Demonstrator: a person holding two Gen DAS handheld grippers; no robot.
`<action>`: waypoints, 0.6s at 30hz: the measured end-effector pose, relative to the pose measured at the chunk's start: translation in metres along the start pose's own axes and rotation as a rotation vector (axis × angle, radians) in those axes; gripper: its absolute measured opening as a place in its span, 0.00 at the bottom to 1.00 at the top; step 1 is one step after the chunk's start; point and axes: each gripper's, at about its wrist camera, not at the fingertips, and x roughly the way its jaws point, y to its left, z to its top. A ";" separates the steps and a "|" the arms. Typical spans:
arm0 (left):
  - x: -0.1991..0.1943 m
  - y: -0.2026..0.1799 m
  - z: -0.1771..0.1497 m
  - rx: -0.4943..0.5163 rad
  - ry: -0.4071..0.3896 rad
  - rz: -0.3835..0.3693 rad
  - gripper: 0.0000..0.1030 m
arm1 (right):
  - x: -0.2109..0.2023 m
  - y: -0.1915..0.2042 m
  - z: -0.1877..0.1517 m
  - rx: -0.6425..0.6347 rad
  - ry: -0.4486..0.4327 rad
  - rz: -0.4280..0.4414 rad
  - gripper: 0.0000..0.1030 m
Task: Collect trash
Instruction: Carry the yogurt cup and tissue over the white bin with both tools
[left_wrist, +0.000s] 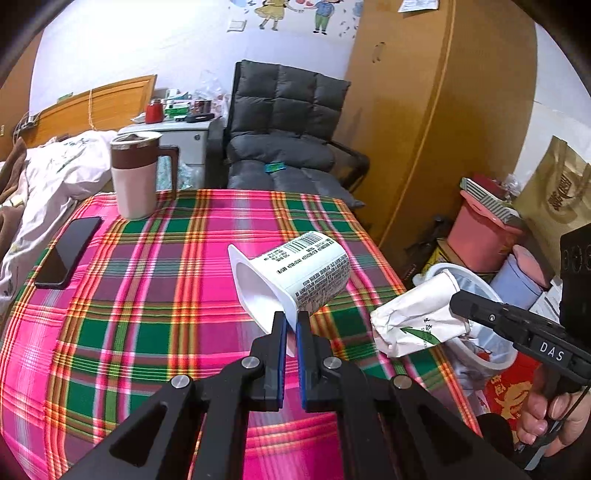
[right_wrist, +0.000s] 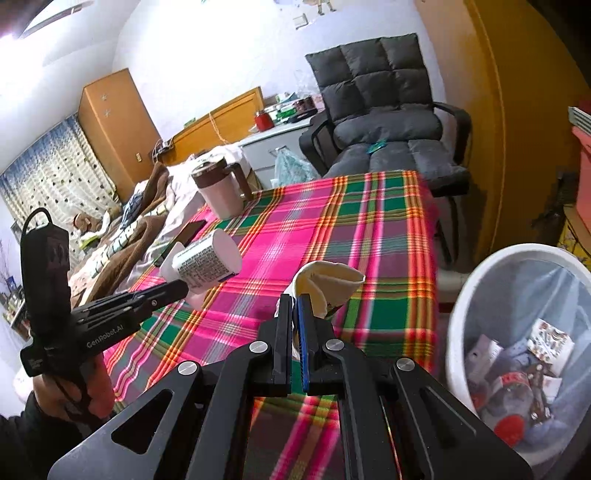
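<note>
Left wrist view: your left gripper fingers clamp the rim of the white yogurt cup, lifted above the plaid tabletop. Your right gripper pinches the crumpled paper cup. Both still need dropping into the white trash bin beside the tabletop, already part full.

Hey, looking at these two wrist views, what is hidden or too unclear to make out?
- White plastic yogurt cup, left wrist view: label print too small to read; the left hand-held gripper covers part of its rim.
- Crumpled white paper cup, right wrist view: its lower part sits behind the right hand-held gripper.
- White plastic waste bin, right wrist view: cut off by the edge; its contents are blurred.
</note>
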 end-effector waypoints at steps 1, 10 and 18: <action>0.000 -0.005 0.000 0.005 0.001 -0.007 0.05 | -0.003 -0.002 0.000 0.003 -0.009 -0.005 0.05; 0.009 -0.050 0.001 0.057 0.022 -0.077 0.05 | -0.027 -0.022 -0.006 0.049 -0.065 -0.052 0.05; 0.031 -0.097 0.002 0.117 0.054 -0.149 0.05 | -0.054 -0.052 -0.015 0.112 -0.114 -0.124 0.05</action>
